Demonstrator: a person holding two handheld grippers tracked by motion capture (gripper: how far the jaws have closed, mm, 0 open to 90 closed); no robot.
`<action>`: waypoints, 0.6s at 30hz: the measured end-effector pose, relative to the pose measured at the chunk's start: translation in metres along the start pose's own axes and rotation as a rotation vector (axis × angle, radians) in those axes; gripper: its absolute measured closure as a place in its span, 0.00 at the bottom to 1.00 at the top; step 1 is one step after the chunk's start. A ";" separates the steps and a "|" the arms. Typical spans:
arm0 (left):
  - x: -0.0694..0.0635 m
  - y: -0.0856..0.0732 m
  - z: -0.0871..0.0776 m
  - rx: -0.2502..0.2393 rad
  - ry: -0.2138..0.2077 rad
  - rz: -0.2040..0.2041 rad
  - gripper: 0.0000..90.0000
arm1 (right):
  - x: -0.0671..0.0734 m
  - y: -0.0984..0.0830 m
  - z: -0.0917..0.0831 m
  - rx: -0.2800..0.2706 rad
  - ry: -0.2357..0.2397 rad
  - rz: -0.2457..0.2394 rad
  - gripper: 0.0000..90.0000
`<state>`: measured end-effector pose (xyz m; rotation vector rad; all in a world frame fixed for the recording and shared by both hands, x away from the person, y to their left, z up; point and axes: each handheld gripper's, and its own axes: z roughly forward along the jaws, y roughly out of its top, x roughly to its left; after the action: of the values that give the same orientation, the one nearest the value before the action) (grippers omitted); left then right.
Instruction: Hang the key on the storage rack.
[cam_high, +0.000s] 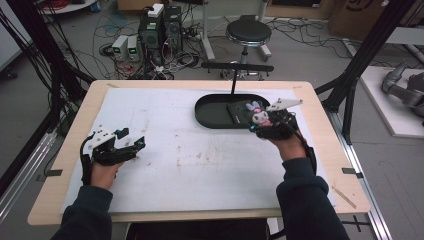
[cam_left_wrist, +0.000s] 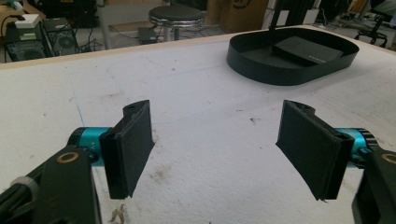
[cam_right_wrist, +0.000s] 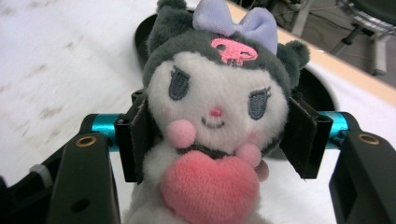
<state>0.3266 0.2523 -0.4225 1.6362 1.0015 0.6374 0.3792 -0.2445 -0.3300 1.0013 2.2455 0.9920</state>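
A plush toy (cam_right_wrist: 212, 121) is clamped by the right gripper (cam_high: 272, 125) over the black oval tray (cam_high: 212, 112). The left gripper (cam_high: 131, 145) is held w/ jaws spread, empty, above the scuffed white mat (cam_high: 200, 165). A stool (cam_high: 248, 34) & cables are seen behind.

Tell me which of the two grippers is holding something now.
The right gripper, shut on the plush toy near the black tray. The left gripper is open, with nothing between its jaws.
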 end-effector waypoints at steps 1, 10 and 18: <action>0.000 0.000 0.000 -0.001 0.001 -0.001 0.29 | -0.004 0.004 -0.001 0.000 -0.006 0.002 0.39; 0.001 0.000 0.000 -0.003 0.003 -0.002 0.29 | -0.043 0.041 0.003 -0.019 -0.100 0.011 0.39; 0.001 0.000 0.000 -0.001 0.001 -0.002 0.29 | -0.077 0.057 0.008 -0.022 -0.143 0.085 0.39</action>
<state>0.3275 0.2533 -0.4229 1.6340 1.0025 0.6376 0.4556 -0.2743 -0.2805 1.1292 2.0865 0.9467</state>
